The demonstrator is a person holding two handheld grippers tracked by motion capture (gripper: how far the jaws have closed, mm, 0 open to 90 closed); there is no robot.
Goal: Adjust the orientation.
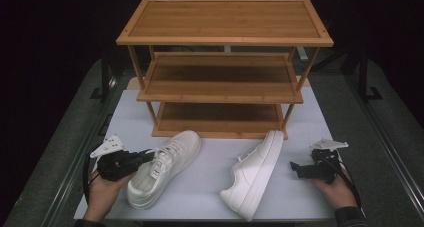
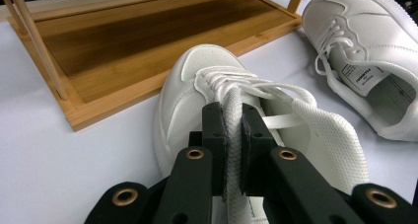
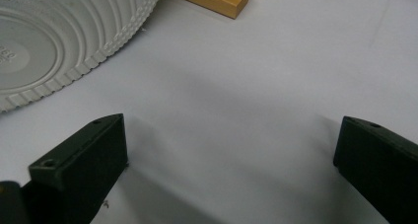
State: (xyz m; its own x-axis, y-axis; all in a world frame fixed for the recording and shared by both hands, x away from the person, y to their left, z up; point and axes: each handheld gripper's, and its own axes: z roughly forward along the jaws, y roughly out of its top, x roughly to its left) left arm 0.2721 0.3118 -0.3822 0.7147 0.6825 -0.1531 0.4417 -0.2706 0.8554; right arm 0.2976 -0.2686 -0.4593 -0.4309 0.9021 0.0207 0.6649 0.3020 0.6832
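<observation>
Lettering on the right shoe's tongue label [image 2: 364,77] is unreadable; left claw [image 2: 233,116] pinches the left shoe's tongue [image 2: 234,135], right claw [image 3: 231,150] spread.

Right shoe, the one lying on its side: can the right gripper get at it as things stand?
Probably yes. The right gripper is open, holds nothing, and sits beside the right shoe, with only bare white tabletop between them. Its ribbed sole faces that gripper.

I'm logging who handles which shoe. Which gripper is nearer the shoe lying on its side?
Right. The right gripper sits open just beside the tipped shoe, at its sole, not touching. The left gripper is farther off, clamped on the upright shoe.
</observation>
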